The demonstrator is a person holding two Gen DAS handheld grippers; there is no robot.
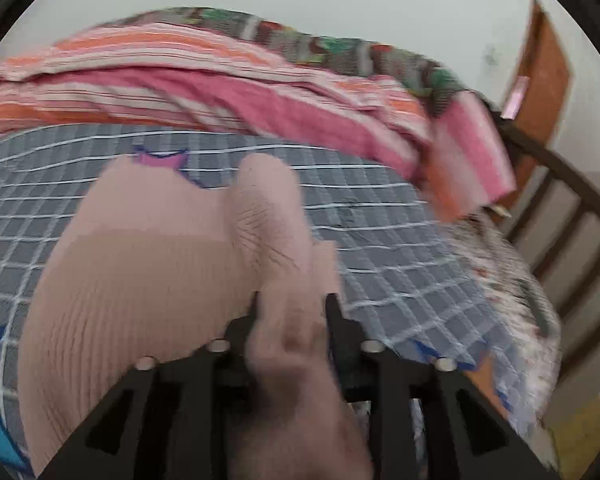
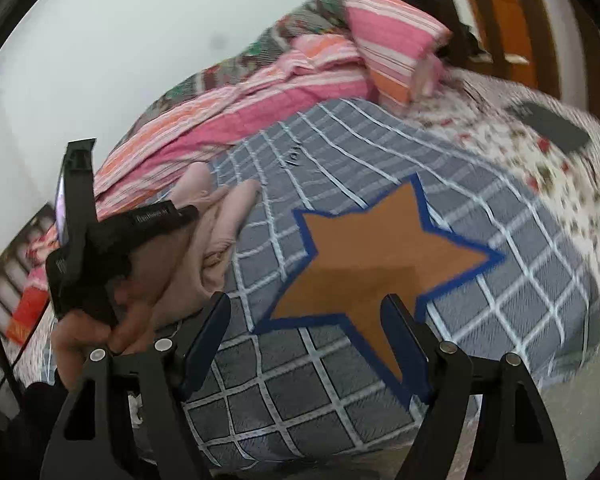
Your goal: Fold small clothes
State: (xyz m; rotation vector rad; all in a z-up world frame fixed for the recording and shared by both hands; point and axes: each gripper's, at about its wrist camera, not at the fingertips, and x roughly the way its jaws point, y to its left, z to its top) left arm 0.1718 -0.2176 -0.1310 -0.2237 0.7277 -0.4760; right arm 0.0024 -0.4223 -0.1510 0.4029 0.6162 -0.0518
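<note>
Pink garment going over in mid-fold on the bed.
Left gripper point(image 1: 290, 300) is clenching the pink garment point(image 1: 140, 260); right gripper point(image 2: 306, 312) is hovering released; folding looks unfinished.

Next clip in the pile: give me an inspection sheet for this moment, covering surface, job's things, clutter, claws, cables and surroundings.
Surface: grey checked bedsheet with an orange star, spread on a bed.
Job's things: pink ribbed garment, bunched and partly lifted off the sheet.
Clutter: pink striped blanket heaped along the far side; striped pillow; dark flat object on the floral sheet.
Claws: left claw shut on the garment; right claw open, holding nothing, above the star.
Cables: thin dark cord at the left edge.
Surroundings: pale wall, wooden bed frame, orange door.
</note>
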